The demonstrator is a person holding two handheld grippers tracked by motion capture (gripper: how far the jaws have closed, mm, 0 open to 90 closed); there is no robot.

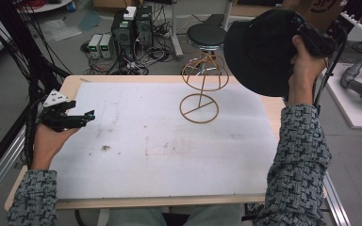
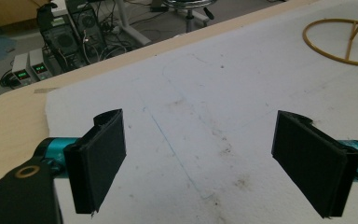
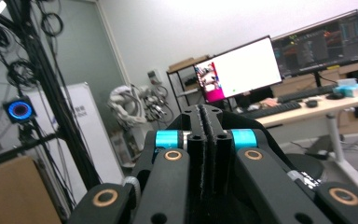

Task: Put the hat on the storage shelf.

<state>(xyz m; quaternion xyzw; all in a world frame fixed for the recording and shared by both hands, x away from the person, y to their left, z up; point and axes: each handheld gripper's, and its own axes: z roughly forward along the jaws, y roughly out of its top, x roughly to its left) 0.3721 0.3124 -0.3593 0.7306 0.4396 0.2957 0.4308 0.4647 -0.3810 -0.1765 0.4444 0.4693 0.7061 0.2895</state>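
Note:
A black hat (image 1: pixel 259 52) hangs in the air above the table's far right corner, and my right gripper (image 1: pixel 306 30) is shut on its edge, held high in the person's hand. Seen in the right gripper view, the right gripper (image 3: pixel 205 135) has its jaws pressed together and points up at the room. A gold wire hat stand (image 1: pixel 202 89) sits upright on the white mat, left of and below the hat. My left gripper (image 1: pixel 87 117) hovers at the table's left edge, open. The left gripper view shows the left gripper (image 2: pixel 200 163) with nothing between its wide-apart jaws, and the stand's ring base (image 2: pixel 326 51) at the top right.
A stained white mat (image 1: pixel 160 155) covers most of the wooden table. Behind the table stand a black stool (image 1: pixel 206 35), computer towers (image 1: pixel 132 28) and small power supplies (image 1: pixel 101 44) amid cables. A lit monitor (image 3: pixel 242 70) sits on a desk in the right gripper view.

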